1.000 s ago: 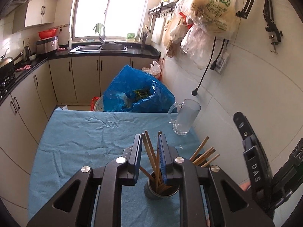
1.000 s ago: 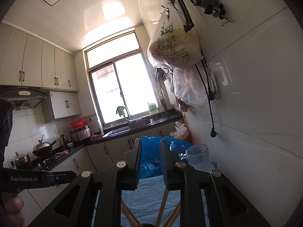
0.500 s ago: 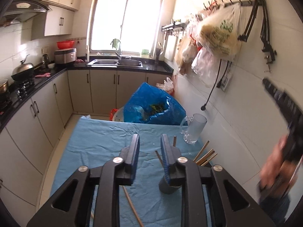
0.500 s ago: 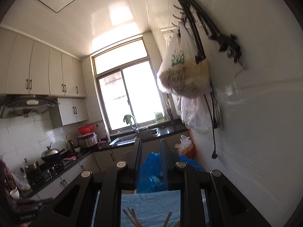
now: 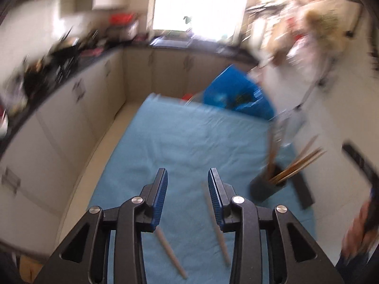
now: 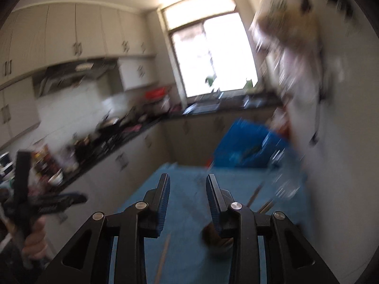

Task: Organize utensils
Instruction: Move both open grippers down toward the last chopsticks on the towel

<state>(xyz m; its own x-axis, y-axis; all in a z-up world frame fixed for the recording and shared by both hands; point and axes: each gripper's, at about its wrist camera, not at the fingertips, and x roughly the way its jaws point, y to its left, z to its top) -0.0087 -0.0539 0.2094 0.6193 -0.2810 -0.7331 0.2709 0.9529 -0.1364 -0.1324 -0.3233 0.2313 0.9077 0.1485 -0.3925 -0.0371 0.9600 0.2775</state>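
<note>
Left wrist view is smeared with motion blur, so the kitchen behind is hard to read, yet the near things hold up well enough. The left tongs [image 5: 187, 177] stand apart over the blue cloth [image 5: 189, 142] that covers the worktop; their jaws have just been opening, and nothing is pressed between the pads. Two loose chopsticks [image 5: 216, 222] lie flat on the cloth below them; one runs up into the gap beside the right-hand pad, the other [image 5: 170, 252] shows only from under the left-hand finger down toward the lower edge, its upper end hidden. To the right a dark holder cup [image 5: 264, 189] stands on the cloth with a bundle of chopsticks [image 5: 300, 163] fanning out of it toward the wall. Behind it a clear jug is only a streak. At the far right edge a hand [image 5: 357, 227] and part of a black tool are cut off.

Right wrist view is just as blurred. The right tongs [image 6: 188, 189] are also apart with nothing between them, their jaws likewise just opening. The holder [image 6: 213, 236] is mostly hidden behind the right-hand finger. A blue bag [image 6: 248, 146] sits at the worktop's far end.
</note>
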